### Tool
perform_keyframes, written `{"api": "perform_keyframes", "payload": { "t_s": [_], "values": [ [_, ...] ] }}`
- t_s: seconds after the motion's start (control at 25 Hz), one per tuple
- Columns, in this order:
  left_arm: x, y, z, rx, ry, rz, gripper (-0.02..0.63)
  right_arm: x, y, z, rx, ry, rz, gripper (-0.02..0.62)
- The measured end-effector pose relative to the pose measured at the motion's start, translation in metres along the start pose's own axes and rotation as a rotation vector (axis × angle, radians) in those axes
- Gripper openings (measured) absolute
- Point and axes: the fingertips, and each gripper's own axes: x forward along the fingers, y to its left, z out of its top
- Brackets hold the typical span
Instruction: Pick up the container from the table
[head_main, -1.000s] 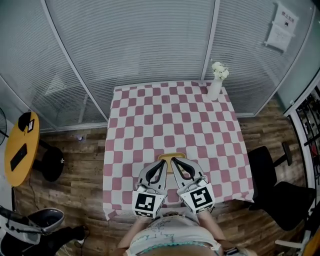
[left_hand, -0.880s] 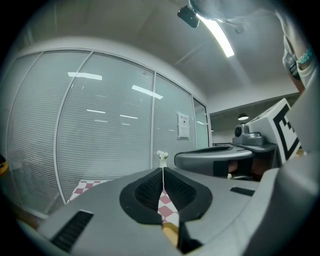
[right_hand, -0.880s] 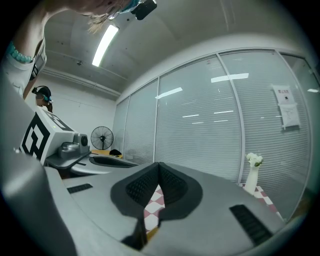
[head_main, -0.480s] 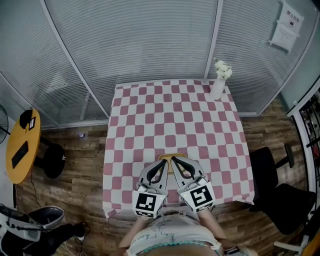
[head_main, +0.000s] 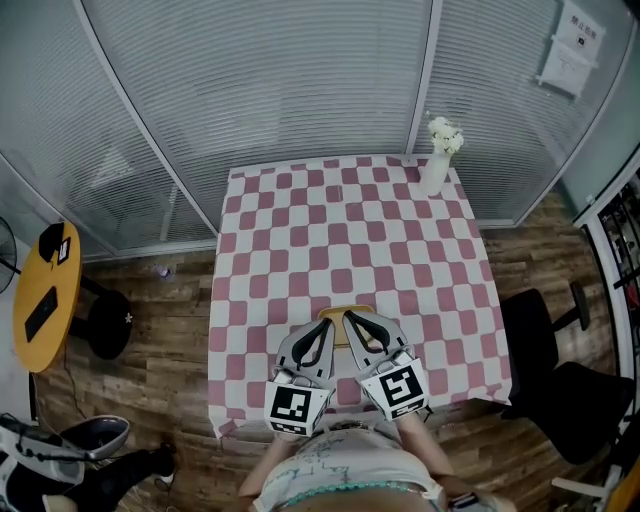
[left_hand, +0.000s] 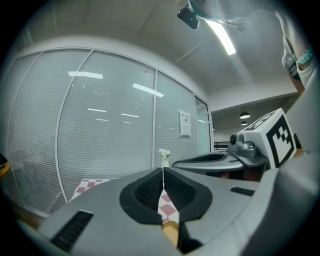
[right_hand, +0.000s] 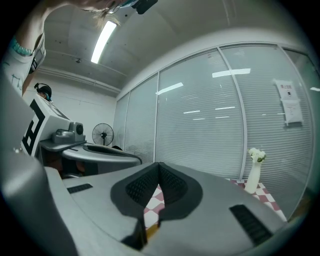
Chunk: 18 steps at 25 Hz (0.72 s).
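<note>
Head view: checkered table (head_main: 330, 230), vase (head_main: 433, 175), glass walls (head_main: 270, 90); left gripper (head_main: 322, 328) and right gripper (head_main: 352, 322) fingers (left_hand: 147, 192) closed, empty

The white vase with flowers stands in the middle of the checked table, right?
Not quite. The vase stands at the far right corner of the table, not in the middle. The head view shows it.
</note>
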Motion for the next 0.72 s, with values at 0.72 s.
{"api": "perform_keyframes", "payload": {
  "t_s": [0.72],
  "values": [
    [-0.002,0.001,-0.004,-0.008,-0.004,-0.026,0.017,0.012,-0.025,-0.074,0.005,0.139,-0.061,-0.008]
  ]
}}
